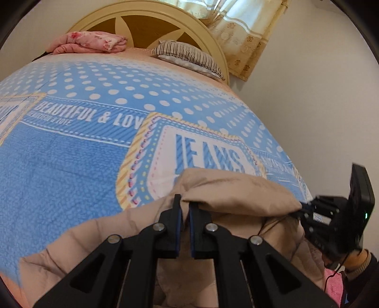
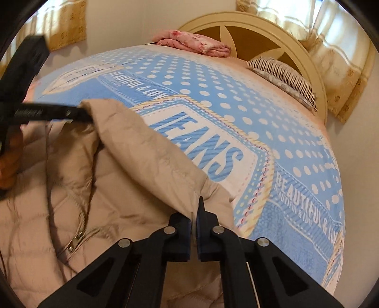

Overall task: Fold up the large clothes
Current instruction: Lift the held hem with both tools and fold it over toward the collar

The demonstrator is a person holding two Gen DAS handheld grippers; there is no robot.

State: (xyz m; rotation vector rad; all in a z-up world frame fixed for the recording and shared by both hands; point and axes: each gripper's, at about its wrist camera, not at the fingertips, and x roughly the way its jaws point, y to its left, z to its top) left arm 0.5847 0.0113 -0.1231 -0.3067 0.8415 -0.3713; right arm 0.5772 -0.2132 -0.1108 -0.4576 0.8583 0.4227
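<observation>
Resting by the cream headboard (image 1: 151, 14) at twelve o'clock, a folded pink blanket (image 1: 90, 42) sits left of a striped pillow (image 1: 187, 55), both well clear of the work. Nearer, a beige quilted jacket (image 2: 113, 165) with a metal zipper pull (image 2: 75, 239) lies at the blue polka-dot bedspread's (image 1: 71, 165) near edge, its fabric edge pinched by the clenched left gripper (image 1: 185, 206) and clenched right gripper (image 2: 195, 213). Patterned yellow curtains (image 1: 248, 35) hang at one o'clock against a pale wall.

Soft daylight, fisheye bending, slight blur
</observation>
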